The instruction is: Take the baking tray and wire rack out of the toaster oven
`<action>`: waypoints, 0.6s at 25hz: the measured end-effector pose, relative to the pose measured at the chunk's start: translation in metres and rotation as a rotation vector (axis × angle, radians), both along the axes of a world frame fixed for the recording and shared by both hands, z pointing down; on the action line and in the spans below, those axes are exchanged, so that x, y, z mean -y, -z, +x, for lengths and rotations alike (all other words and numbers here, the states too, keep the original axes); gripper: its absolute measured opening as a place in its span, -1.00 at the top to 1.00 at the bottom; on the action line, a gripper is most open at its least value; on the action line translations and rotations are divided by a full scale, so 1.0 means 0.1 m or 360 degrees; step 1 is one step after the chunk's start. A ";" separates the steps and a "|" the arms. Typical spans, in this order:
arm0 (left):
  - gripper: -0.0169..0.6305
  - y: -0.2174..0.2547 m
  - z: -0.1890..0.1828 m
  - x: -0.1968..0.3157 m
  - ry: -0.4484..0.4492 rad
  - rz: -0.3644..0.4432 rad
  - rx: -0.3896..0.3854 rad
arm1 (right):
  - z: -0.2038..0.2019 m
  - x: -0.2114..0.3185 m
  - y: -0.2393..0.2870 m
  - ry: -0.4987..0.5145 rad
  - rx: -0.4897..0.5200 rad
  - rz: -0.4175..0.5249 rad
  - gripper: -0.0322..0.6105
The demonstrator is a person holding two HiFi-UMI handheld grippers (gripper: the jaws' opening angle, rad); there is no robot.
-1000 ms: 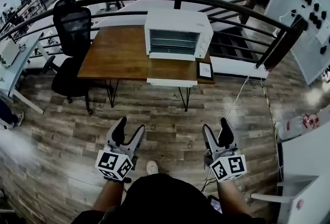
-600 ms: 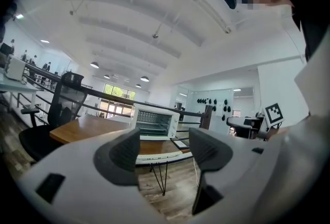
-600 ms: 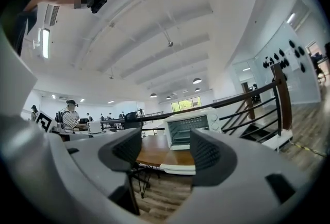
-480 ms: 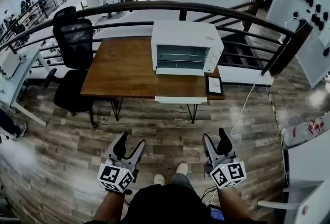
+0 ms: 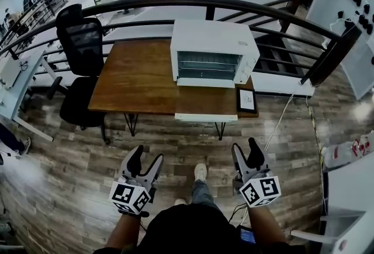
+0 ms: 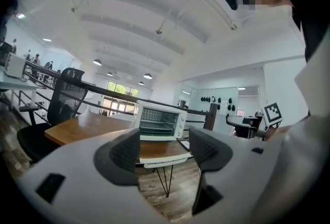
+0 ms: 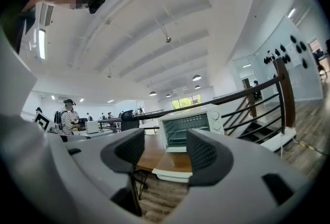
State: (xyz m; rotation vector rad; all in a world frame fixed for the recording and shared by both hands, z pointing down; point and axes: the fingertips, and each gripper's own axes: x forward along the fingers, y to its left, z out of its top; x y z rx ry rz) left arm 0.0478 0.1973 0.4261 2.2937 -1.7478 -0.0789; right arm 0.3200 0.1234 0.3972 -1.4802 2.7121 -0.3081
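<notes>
Nearest, the left gripper [image 5: 146,156] is hovering over the plank floor [image 5: 175,130] with jaws gaping wide and empty. The right gripper [image 5: 245,146] has just been closing its jaws slightly, but they are also standing apart on nothing. Farther off, the white toaster oven [image 5: 213,51] is sitting door-shut on the wooden table [image 5: 140,77].

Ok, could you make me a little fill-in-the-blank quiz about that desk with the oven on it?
1. The toaster oven on the wooden table is coloured ____.
2. Its glass door is ____.
3. The office chair beside the table is coloured ____.
4. In the head view, the framed card lies toward the table's ____ end.
Missing words: white, closed, black, right.
</notes>
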 end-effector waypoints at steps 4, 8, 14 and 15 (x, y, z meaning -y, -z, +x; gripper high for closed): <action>0.06 0.08 0.03 0.42 -0.0002 0.0023 -0.0012 | 0.00 0.44 -0.01 0.0015 0.0014 -0.0012 0.14; 0.06 0.07 0.04 0.75 -0.0004 0.0004 0.0000 | -0.09 0.80 -0.05 0.0057 0.0042 -0.0031 0.15; 0.06 0.03 0.15 1.29 -0.0070 -0.0031 -0.0031 | -0.07 1.45 -0.13 0.0078 0.0044 -0.0024 0.17; 0.06 0.04 0.17 1.38 -0.0072 -0.0031 -0.0029 | -0.06 1.57 -0.15 0.0081 0.0053 -0.0034 0.17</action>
